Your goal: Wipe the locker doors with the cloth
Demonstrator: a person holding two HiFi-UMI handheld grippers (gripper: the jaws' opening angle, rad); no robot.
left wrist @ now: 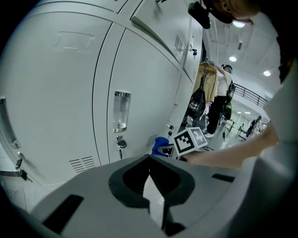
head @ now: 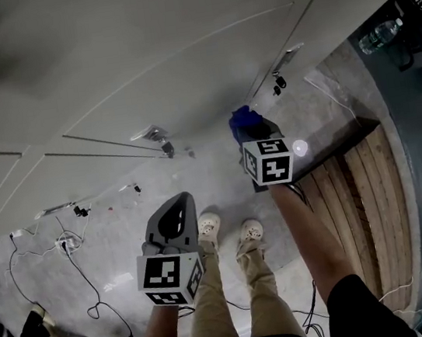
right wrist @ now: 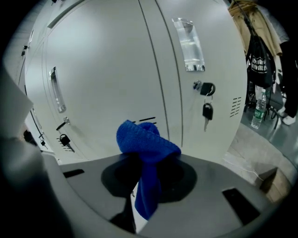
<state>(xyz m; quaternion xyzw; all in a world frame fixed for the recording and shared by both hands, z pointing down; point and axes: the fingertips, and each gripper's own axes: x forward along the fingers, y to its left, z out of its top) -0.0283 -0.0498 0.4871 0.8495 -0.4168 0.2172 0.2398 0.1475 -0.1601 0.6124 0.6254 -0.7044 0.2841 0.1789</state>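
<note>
A blue cloth (right wrist: 145,142) is pinched in my right gripper (right wrist: 139,162), bunched above the jaws with a tail hanging between them. In the head view this gripper (head: 252,128) holds the cloth (head: 241,118) close to the low part of the white locker doors (head: 140,64), near a lock with a hanging key (right wrist: 206,110). I cannot tell if the cloth touches the door. My left gripper (head: 179,200) hangs lower and to the left, shut with nothing in it, pointing at the locker door (left wrist: 139,79) from a distance. From it I see the right gripper's cloth (left wrist: 159,145).
Metal door handles (right wrist: 188,44) (left wrist: 121,110) stick out of the lockers. A wooden pallet (head: 362,180) lies to the right, a water bottle (head: 380,35) beyond it. Cables (head: 78,278) trail over the floor at left. My shoes (head: 228,228) stand below. A person (left wrist: 221,97) stands far down the aisle.
</note>
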